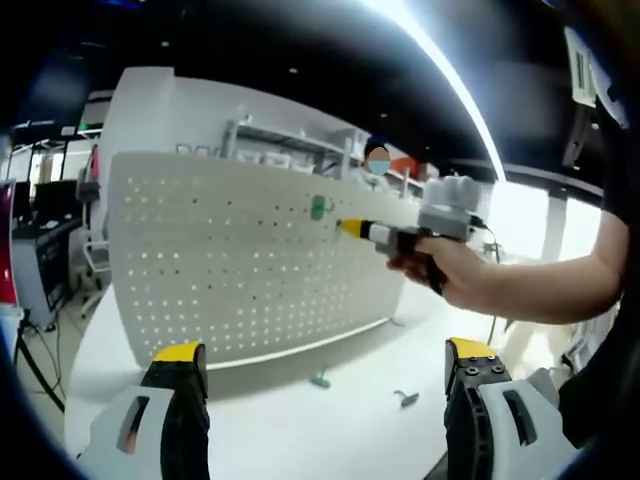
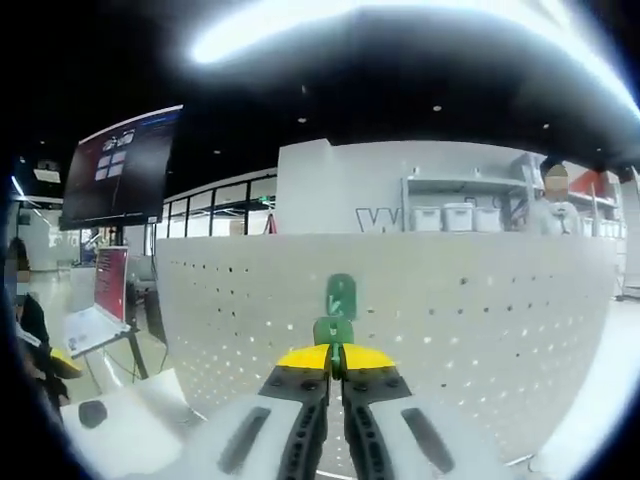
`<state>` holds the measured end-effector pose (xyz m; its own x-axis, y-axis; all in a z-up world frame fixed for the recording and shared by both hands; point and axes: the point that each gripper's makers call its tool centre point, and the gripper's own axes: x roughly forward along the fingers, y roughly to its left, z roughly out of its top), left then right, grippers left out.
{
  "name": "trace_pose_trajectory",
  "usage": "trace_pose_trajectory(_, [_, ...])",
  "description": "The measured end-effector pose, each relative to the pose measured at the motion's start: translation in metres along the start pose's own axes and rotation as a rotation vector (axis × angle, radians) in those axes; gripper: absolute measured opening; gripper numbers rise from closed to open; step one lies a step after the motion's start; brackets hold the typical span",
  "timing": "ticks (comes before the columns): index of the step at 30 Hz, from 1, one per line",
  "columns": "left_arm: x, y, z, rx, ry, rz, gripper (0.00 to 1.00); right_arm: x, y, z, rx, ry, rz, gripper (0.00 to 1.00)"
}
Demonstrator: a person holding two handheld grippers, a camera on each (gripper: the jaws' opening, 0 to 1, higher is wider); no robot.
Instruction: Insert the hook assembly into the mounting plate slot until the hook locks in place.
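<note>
- I am pinching the green hook [image 2: 334,330] in my right gripper [image 2: 336,358], jaws pressed nearly together on it, right at the white pegboard [image 2: 450,320].
- Risk, as I judge it: pushing in tilted could jam the hook or slip it from the tips.
- My right hand [image 1: 455,270] is reaching level toward the board.
- My left gripper [image 1: 325,365] is hovering near the table [image 1: 340,420], jaws spread wide, holding nothing; two spare hooks [image 1: 320,380] are lying beyond it.

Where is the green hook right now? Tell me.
In the right gripper view, the green hook sits on the pegboard, just above the right gripper.
</note>
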<state>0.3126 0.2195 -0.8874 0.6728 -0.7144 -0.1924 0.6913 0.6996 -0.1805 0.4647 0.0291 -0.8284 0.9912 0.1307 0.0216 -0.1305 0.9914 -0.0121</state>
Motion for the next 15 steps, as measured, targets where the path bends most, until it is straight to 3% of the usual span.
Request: trace_pose_trajectory(15, [-0.002, 0.005, -0.006, -0.013, 0.013, 0.014, 1.00, 0.020, -0.033, 0.018, -0.004, -0.054, -0.101, 0.00])
